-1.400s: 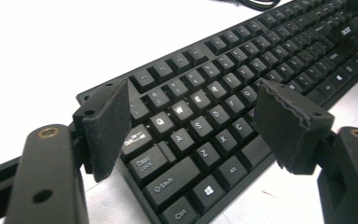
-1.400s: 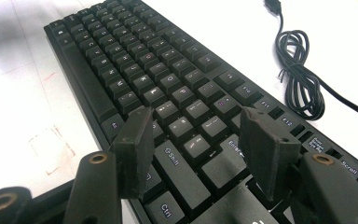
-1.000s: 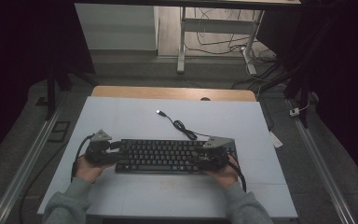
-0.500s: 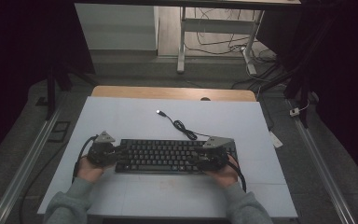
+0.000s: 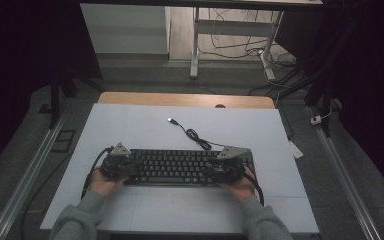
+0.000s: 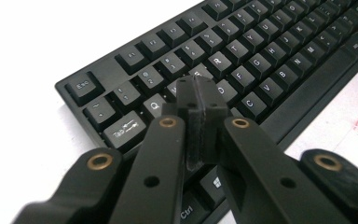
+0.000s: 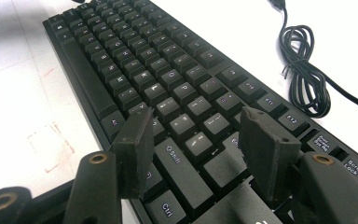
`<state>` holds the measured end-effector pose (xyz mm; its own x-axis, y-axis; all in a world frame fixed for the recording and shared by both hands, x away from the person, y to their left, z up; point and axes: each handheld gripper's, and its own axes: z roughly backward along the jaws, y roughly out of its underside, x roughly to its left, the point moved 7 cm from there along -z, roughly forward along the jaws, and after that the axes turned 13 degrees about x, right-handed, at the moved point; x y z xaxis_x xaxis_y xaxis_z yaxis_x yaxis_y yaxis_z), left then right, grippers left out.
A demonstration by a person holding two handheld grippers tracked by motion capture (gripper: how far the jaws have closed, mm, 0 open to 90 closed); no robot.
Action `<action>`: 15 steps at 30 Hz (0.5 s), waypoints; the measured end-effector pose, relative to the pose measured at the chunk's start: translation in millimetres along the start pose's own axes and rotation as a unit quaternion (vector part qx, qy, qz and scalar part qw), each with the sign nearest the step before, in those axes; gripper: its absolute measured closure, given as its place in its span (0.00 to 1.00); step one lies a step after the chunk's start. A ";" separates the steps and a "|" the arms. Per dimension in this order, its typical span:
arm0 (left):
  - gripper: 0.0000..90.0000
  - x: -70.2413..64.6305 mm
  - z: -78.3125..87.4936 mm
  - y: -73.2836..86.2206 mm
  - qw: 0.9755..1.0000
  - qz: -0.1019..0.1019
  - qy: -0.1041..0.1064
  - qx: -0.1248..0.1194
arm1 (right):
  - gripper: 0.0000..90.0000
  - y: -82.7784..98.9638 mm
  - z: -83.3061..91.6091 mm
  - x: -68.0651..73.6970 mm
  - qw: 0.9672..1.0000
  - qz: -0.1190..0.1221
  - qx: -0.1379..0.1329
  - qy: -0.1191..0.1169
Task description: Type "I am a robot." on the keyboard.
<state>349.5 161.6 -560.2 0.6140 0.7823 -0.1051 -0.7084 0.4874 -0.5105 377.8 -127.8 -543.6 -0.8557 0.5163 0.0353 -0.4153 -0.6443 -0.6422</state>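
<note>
A black keyboard [image 5: 180,167] lies on the white table [image 5: 145,130], its coiled black cable [image 5: 195,135] running to a plug at the back. My left gripper [image 5: 130,166] rests over the keyboard's left end; in the left gripper view its jaws are shut together, tips [image 6: 199,91] over the keys [image 6: 223,60] near W and E, holding nothing. My right gripper [image 5: 214,170] sits over the right end. In the right gripper view its jaws stand open [image 7: 198,130] above the keys [image 7: 168,100] around Shift and Enter.
A wooden strip [image 5: 185,100] runs along the table's far edge. Metal rails [image 5: 30,170] flank the table on both sides. Faint red marks [image 7: 51,140] stain the table in front of the keyboard. Cables and a desk leg [image 5: 195,45] lie on the floor beyond.
My left gripper has shifted slightly right, onto the keyboard's left end. The right gripper and keyboard stay as they were.
</note>
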 end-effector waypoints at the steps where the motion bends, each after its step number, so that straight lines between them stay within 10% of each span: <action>1: 0.98 -0.4 -1.6 -0.3 1.000 -0.001 -0.001 0.002 | 0.51 0.0 0.0 0.0 1.000 0.000 0.000 0.000; 15: 0.98 2.0 -10.5 1.9 1.000 -0.002 -0.016 0.021 | 0.51 0.0 0.1 -0.1 1.000 0.000 0.000 0.000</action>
<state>353.0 159.9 -570.3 0.6059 0.7920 -0.0754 -0.7201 0.5056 -0.4753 377.9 -127.9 -543.5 -0.8557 0.5163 0.0347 -0.4149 -0.6444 -0.6423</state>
